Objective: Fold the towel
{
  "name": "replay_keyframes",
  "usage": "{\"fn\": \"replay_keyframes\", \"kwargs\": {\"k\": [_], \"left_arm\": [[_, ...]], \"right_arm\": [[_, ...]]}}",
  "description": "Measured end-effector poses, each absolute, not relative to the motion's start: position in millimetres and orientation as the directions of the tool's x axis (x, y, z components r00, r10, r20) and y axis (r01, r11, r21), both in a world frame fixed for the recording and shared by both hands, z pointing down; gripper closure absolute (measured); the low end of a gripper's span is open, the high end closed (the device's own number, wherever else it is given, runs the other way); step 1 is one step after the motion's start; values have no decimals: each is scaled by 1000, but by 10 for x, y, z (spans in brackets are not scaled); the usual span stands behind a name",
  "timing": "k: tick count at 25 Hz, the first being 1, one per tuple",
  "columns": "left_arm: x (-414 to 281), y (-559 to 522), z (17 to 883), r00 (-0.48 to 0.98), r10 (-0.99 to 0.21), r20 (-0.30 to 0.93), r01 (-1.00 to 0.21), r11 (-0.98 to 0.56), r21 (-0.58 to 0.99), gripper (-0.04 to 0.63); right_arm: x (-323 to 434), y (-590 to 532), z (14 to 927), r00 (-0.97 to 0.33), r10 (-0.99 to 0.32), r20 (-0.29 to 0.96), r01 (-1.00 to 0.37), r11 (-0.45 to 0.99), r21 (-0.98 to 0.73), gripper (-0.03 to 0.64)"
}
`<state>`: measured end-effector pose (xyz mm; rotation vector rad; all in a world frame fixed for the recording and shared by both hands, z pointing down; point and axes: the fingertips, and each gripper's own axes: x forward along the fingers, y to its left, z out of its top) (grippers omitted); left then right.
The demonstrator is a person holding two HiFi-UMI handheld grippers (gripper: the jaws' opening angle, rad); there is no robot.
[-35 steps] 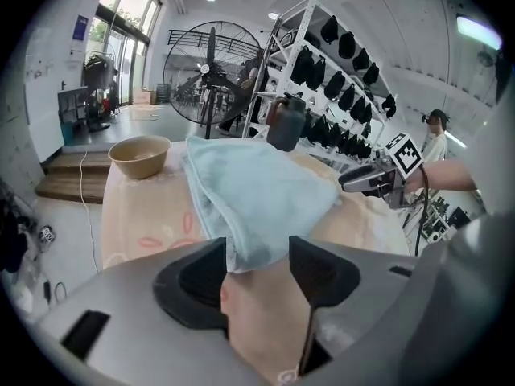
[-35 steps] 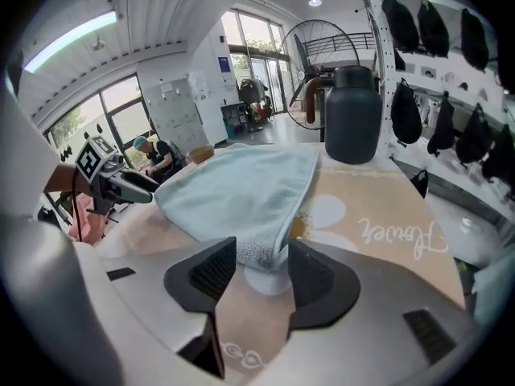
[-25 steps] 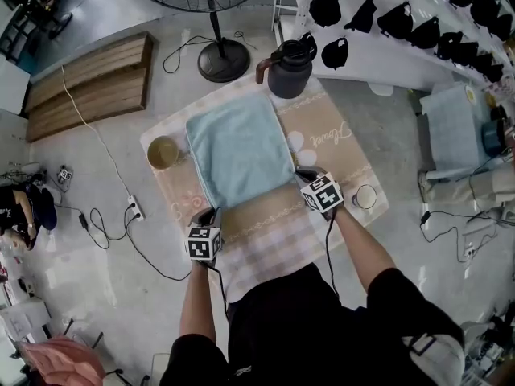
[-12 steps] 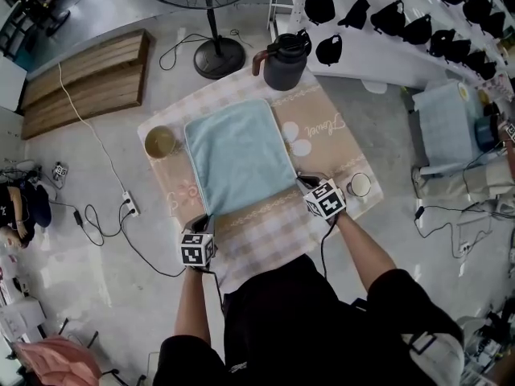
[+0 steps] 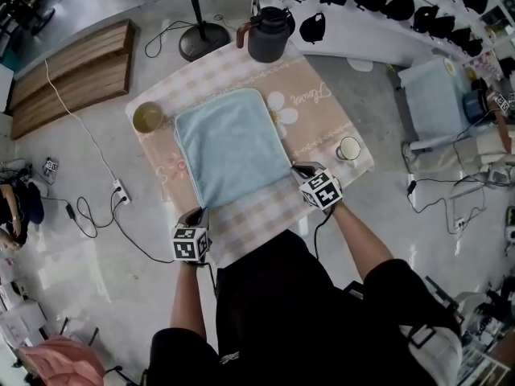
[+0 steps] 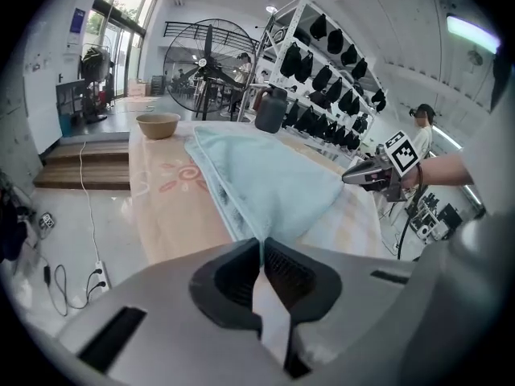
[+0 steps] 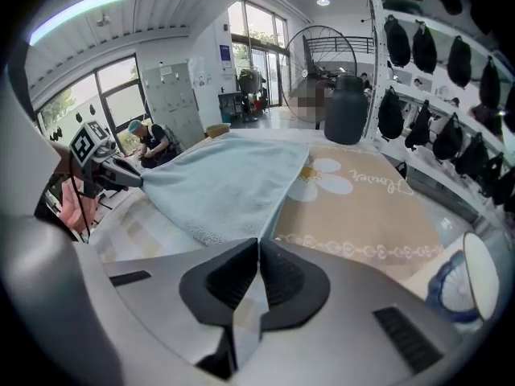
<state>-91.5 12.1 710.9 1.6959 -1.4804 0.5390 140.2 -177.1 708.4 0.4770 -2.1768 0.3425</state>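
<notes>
pinching towel [image 5: 229, 147] near corners | left gripper [image 5: 197, 214], right gripper [image 5: 300, 170] | long axis points away

The bench [image 5: 326, 123] wears a beige checked cloth printed with 1 daisy [image 5: 281, 114]. On it, a dark lidded jug [image 5: 268, 32] stands at the far edge, a tan bowl [image 5: 148, 118] by the left edge and a white cup [image 5: 348, 148] near the right edge. Beyond the bench's far edge stands a pedestal fan [image 5: 199, 39]. Wooden planks [image 5: 72, 75] lie on the floor to its far left, and a white power strip [image 5: 121, 191] to its left. A white rack [image 5: 378, 22] hung with black bags stands to its far right.
</notes>
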Motion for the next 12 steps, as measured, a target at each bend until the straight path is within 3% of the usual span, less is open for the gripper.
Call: {"fn": "replay_keyframes", "kwargs": {"k": [12], "left_arm": [[-400,937,7106,325,-578,749,-937,-91,336,572]], "right_arm": [[1912,-910,7086,-528,-248,812,-503,862,-64,606]]}}
